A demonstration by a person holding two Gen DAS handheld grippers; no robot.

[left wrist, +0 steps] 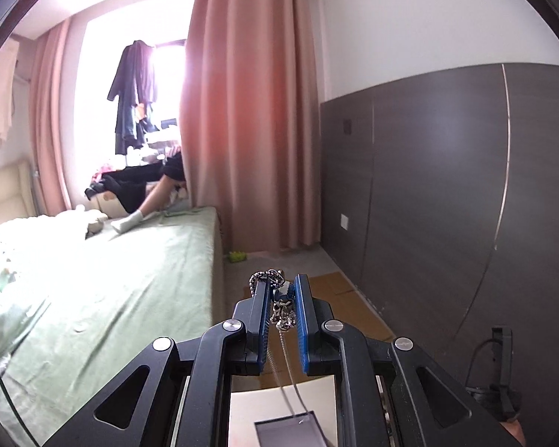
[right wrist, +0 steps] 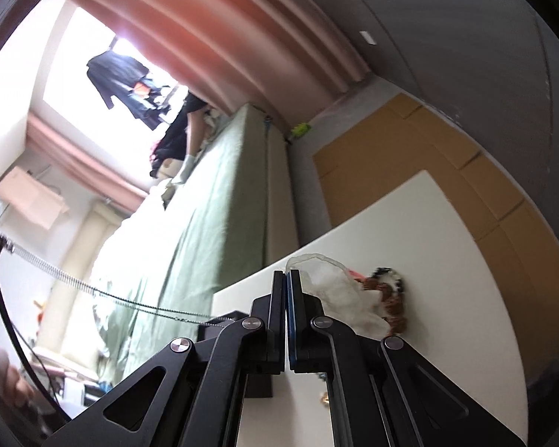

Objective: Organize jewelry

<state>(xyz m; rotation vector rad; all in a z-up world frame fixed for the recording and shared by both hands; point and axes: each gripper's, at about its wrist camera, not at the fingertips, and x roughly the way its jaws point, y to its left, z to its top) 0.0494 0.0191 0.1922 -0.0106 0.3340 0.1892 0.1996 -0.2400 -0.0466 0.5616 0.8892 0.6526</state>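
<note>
My left gripper (left wrist: pixel 282 290) is shut on a silver chain necklace (left wrist: pixel 275 300), held up in the air. A bunch of chain and a pendant sits between the blue pads, and thin strands hang down to a dark tray (left wrist: pixel 290 432) on the white table (left wrist: pixel 257 409). In the right wrist view the same chain (right wrist: pixel 93 290) stretches taut from the left edge toward my right gripper (right wrist: pixel 286 275), whose jaws are pressed together; whether the chain end is pinched between them I cannot tell. A dark box (right wrist: pixel 223 326) lies just left of the right gripper.
On the white table (right wrist: pixel 447 260) lie a clear plastic bag (right wrist: pixel 339 294) and a brown, black and white scrunchie (right wrist: pixel 389 294). Flattened cardboard (right wrist: pixel 410 156) covers the floor beside the table. A bed with a green sheet (left wrist: pixel 123 279), pink curtains and a grey wall panel surround the spot.
</note>
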